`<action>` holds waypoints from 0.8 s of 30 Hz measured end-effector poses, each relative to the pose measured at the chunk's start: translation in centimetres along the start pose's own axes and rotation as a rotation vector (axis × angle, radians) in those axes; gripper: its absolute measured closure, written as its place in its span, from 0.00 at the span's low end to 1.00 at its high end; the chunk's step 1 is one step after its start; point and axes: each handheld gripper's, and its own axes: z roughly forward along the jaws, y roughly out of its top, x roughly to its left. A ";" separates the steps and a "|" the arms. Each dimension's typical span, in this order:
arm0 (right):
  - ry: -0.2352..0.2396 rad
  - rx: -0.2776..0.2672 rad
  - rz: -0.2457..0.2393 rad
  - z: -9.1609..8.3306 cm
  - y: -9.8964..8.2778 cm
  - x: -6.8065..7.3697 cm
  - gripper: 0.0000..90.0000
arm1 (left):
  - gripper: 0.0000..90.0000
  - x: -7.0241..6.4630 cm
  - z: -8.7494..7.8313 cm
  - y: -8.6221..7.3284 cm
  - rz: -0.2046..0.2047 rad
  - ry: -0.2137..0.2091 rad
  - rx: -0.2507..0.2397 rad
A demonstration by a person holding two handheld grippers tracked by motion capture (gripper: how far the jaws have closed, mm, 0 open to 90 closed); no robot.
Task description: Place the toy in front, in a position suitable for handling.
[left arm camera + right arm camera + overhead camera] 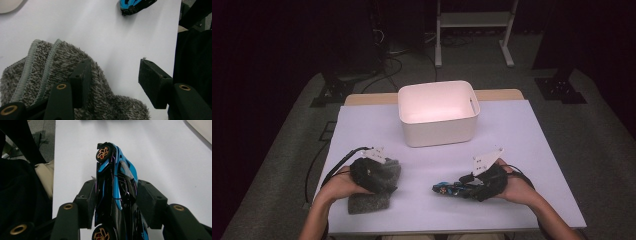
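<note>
My right gripper (116, 200) clamps the blue toy car (117, 195) on its side between both pads, low over the table (512, 135); my left gripper (113, 80) gapes, one finger (81, 80) resting on the grey towel (50, 75).

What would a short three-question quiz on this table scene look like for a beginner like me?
1. True or false: the right gripper has its fingers closed on the blue toy car.
2. What does one finger of the left gripper rest on? A) a sponge B) the grey fluffy cloth C) a book
3. Fill in: the white bin at the far side of the table looks ____ inside.

Key:
1. True. The car sits on its side, pressed between both pads.
2. B. The other finger stands apart over bare table, so the cloth is not gripped.
3. Empty.
</note>
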 end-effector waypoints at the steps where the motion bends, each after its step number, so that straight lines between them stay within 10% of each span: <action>1: -0.001 0.000 -0.008 0.0 0.0 0.1 0.55 | 0.49 0.0 0.0 0.0 -0.001 -0.001 0.000; 24: -0.028 0.049 -0.075 2.6 -1.3 1.7 0.43 | 0.46 -0.1 0.3 -0.1 0.001 -0.021 0.013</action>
